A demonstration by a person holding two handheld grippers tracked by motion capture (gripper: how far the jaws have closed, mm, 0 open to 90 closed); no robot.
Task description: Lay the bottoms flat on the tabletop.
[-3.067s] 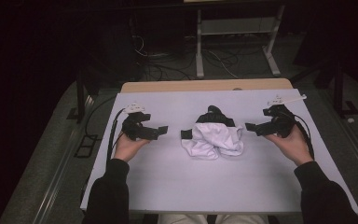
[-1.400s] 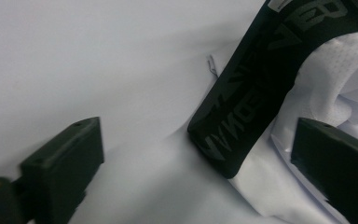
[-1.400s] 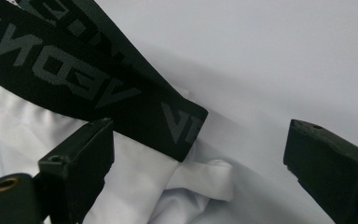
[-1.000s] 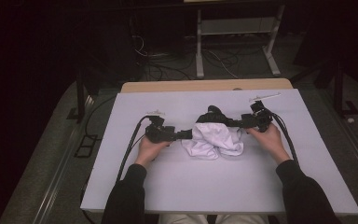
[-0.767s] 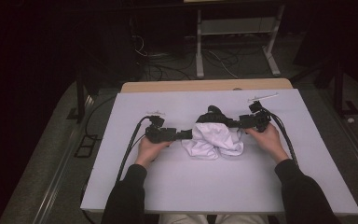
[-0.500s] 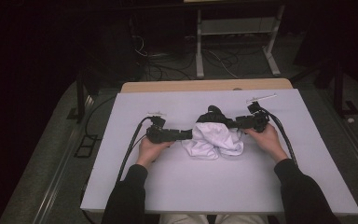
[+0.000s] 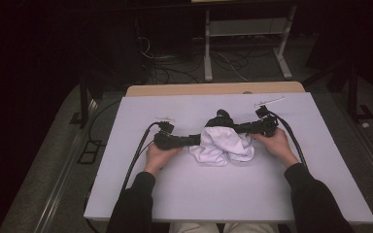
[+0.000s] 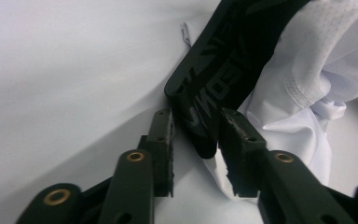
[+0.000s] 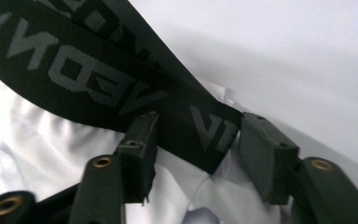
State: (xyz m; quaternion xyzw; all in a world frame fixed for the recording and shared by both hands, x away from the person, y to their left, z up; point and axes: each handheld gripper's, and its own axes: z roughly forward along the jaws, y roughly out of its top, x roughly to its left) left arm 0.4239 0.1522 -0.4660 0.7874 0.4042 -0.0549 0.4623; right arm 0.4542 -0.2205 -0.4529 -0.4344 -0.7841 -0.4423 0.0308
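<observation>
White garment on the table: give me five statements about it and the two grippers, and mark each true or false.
1. The white garment has a black band with grey letters. True.
2. The garment lies flat and smoothly spread out. False: it is crumpled in a heap.
3. The left gripper has the black band between its fingers. True.
4. The right gripper is far from the garment, at the table's right edge. False: its fingers straddle the black band.
5. The table's surface is dark wood. False: it is a pale, whitish sheet.
</observation>
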